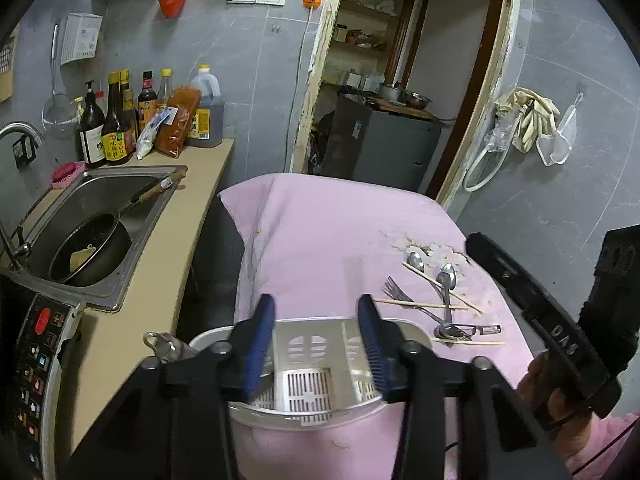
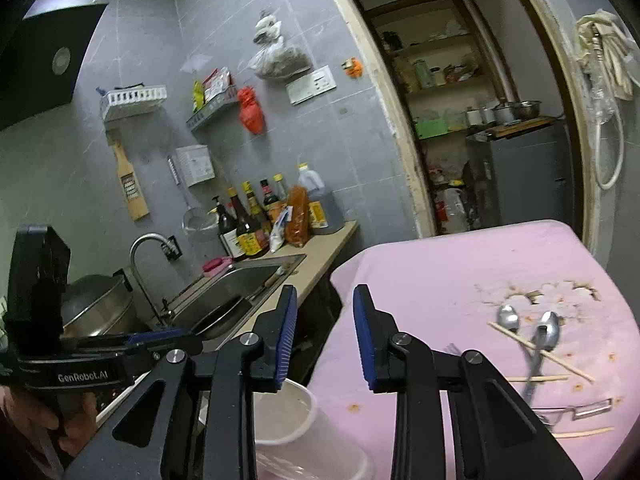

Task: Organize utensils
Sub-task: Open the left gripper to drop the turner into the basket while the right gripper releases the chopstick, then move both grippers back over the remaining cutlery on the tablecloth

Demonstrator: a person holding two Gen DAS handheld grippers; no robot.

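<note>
A white slotted utensil holder (image 1: 308,376) stands on the pink-covered table (image 1: 328,248), empty as far as I see. My left gripper (image 1: 318,350) is open, its jaws hovering just above the holder's rim. To the right lie spoons (image 1: 447,276), a fork (image 1: 394,290), wooden chopsticks (image 1: 416,304) and a peeler (image 1: 486,329). In the right wrist view my right gripper (image 2: 325,336) is open and empty above the holder's rim (image 2: 296,412); the spoons (image 2: 548,330) and chopsticks (image 2: 540,350) lie to its right.
A steel sink (image 1: 100,216) with a dark pan (image 1: 90,248) sits left of the table. Sauce bottles (image 1: 116,124) stand behind it. An appliance control panel (image 1: 36,360) is at the lower left. A doorway (image 1: 400,80) opens behind the table.
</note>
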